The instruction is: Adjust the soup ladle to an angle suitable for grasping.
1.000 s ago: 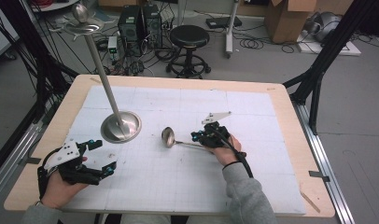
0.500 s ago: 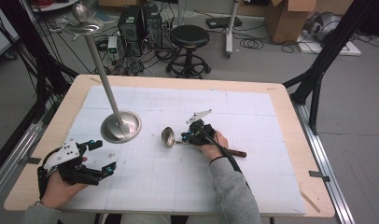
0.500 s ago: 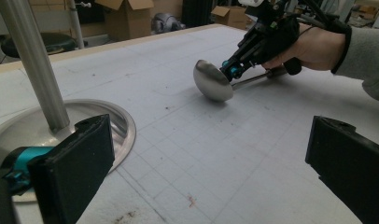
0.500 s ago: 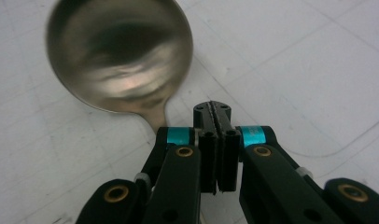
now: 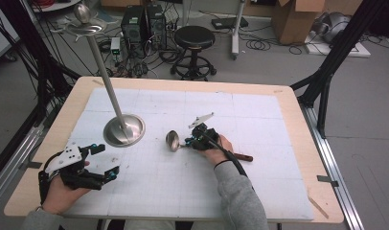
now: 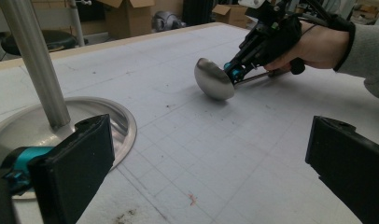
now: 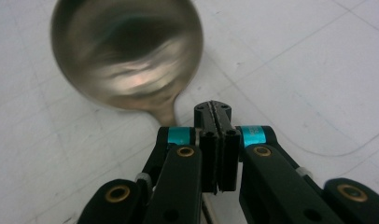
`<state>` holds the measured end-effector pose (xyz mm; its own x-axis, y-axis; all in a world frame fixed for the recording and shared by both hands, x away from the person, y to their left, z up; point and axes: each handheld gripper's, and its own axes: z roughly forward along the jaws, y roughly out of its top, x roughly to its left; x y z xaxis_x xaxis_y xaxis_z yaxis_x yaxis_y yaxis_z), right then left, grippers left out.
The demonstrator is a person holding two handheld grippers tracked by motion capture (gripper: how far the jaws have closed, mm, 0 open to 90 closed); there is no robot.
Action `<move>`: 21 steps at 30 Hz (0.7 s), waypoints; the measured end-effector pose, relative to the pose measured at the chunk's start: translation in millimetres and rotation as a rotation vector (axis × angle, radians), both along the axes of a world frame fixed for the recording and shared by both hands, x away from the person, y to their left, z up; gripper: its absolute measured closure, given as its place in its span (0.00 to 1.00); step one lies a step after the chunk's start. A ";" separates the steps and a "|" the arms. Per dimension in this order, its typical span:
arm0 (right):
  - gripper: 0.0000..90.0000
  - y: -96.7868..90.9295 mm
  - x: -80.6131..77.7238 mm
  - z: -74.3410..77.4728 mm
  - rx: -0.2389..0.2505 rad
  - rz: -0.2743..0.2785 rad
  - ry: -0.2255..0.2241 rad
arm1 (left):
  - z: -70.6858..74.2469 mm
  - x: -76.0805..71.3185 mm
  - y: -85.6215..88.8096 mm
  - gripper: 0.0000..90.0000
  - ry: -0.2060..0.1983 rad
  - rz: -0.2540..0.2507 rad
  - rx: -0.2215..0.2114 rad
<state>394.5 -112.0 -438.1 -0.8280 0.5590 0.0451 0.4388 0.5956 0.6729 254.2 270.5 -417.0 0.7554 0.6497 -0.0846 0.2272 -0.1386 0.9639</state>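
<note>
Near you, your left gripper (image 5: pixel 99 162) rests on the mat (image 5: pixel 259 187) at the near left, jaws spread wide with nothing between them; leave it parked. Further out at mid-table, your right gripper (image 5: pixel 192 142) has its jaws pressed together right above the ladle (image 5: pixel 173 141) stem, just behind the bowl (whether metal is actually pinched, I cannot tell). Check that grip before lifting, and keep the bowl level. Far left stands the tall steel stand (image 5: pixel 124 129); swing clear of its pole.
</note>
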 end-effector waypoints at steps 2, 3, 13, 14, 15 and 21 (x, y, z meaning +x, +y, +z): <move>1.00 1.5 -3.5 0.2 -0.015 -0.005 -0.016 | 0.5 -0.6 0.2 0.02 -0.003 0.002 -0.006; 1.00 1.8 -8.0 0.6 -0.022 -0.004 -0.017 | 0.7 -0.6 0.4 0.02 -0.003 0.003 -0.005; 1.00 -9.3 -25.1 -2.9 0.044 0.014 0.024 | -0.4 -0.1 -0.1 0.02 0.008 0.005 -0.001; 1.00 -9.3 -25.1 -2.9 0.044 0.014 0.024 | -0.4 -0.1 -0.1 0.02 0.005 0.005 0.001; 1.00 -11.1 -28.8 -3.2 0.051 0.024 0.027 | -0.3 -0.2 -0.2 0.02 0.004 0.003 0.002; 1.00 -14.4 -45.5 -1.8 0.040 0.059 0.047 | -0.2 -0.5 0.1 0.02 0.006 0.007 0.000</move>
